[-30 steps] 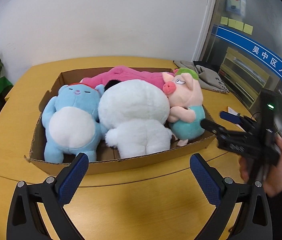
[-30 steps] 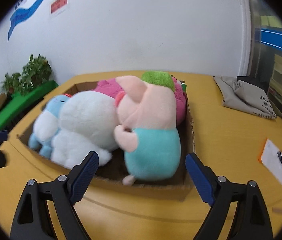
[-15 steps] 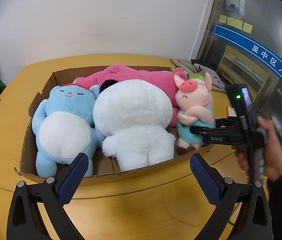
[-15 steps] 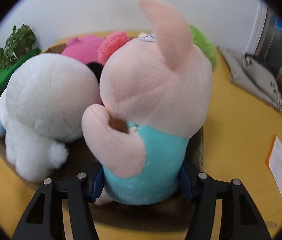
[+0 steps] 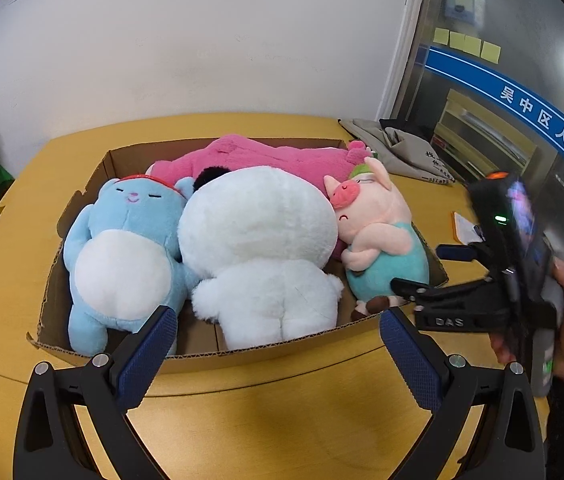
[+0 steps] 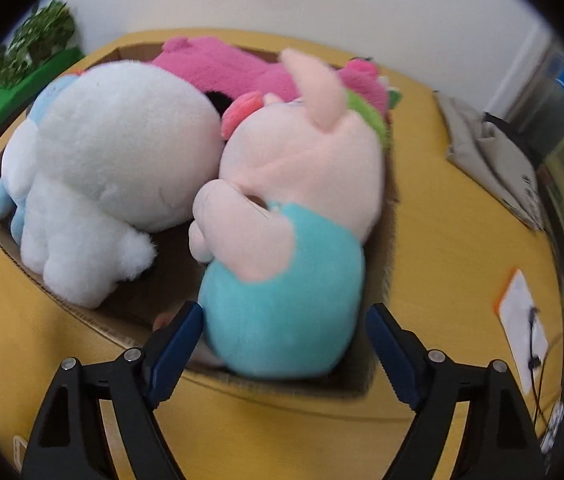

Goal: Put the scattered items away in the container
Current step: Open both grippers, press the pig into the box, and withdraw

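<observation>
Corrugated cardboard box (image 5: 242, 354) is holding fleecy rounded plush toys. Right gripper (image 6: 282, 332) jaws are opening around the pig plush (image 6: 298, 208) at the box's right end, pads clear. Left gripper (image 5: 278, 344) jaws are standing apart, empty.

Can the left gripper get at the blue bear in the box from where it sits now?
Probably yes. The left gripper is open at the box's near wall, and the blue bear lies just behind that wall, uncovered, with only the white plush alongside.
</observation>
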`<state>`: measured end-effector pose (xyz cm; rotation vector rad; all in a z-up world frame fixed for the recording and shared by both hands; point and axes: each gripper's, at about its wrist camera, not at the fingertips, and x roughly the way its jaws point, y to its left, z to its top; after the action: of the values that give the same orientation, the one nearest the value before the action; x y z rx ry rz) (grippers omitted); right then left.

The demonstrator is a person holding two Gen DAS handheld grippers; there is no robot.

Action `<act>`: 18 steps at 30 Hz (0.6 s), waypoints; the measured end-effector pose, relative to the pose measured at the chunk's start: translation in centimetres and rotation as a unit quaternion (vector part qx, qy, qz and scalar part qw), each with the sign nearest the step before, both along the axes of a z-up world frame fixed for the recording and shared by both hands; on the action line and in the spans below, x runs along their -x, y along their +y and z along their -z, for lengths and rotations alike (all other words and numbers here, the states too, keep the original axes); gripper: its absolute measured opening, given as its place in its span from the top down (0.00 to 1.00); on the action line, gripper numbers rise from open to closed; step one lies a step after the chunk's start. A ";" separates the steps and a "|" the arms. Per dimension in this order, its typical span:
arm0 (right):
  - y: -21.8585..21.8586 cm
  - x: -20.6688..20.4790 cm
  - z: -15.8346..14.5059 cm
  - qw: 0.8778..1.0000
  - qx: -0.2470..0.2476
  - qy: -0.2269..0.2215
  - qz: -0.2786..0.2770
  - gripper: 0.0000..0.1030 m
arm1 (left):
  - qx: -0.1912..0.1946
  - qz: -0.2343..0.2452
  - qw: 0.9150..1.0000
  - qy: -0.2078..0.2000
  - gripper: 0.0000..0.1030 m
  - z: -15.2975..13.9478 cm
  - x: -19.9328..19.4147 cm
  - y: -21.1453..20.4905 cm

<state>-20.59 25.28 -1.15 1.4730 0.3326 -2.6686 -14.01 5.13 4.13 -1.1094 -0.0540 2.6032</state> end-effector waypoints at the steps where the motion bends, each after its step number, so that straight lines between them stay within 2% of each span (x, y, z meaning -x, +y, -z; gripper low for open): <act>1: 0.0 -0.9 -0.7 1.000 0.018 0.021 0.001 0.19 | -0.003 -0.003 1.000 0.000 0.00 -0.1 -0.2 -0.1; 4: 0.3 -3.3 -2.6 0.994 0.081 0.070 0.003 0.19 | -0.010 -0.004 1.000 -0.003 0.00 -0.2 -0.8 -0.3; 7: 0.1 -5.3 -4.4 0.989 0.093 0.113 0.021 0.19 | -0.002 -0.006 1.000 0.006 0.00 -0.7 -1.8 -0.6; 11: -0.2 -7.6 -5.8 0.985 0.101 0.135 0.029 0.19 | -0.001 -0.017 1.000 0.022 0.00 -1.5 -3.4 -1.5; 18: -0.3 -11.3 -7.2 0.979 0.091 0.175 0.042 0.19 | 0.002 -0.024 0.999 0.028 0.00 -1.5 -5.6 -2.3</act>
<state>-9.31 24.95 6.04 0.9870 0.0416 -2.9291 -8.37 2.79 5.62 -1.0473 -0.0623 2.6764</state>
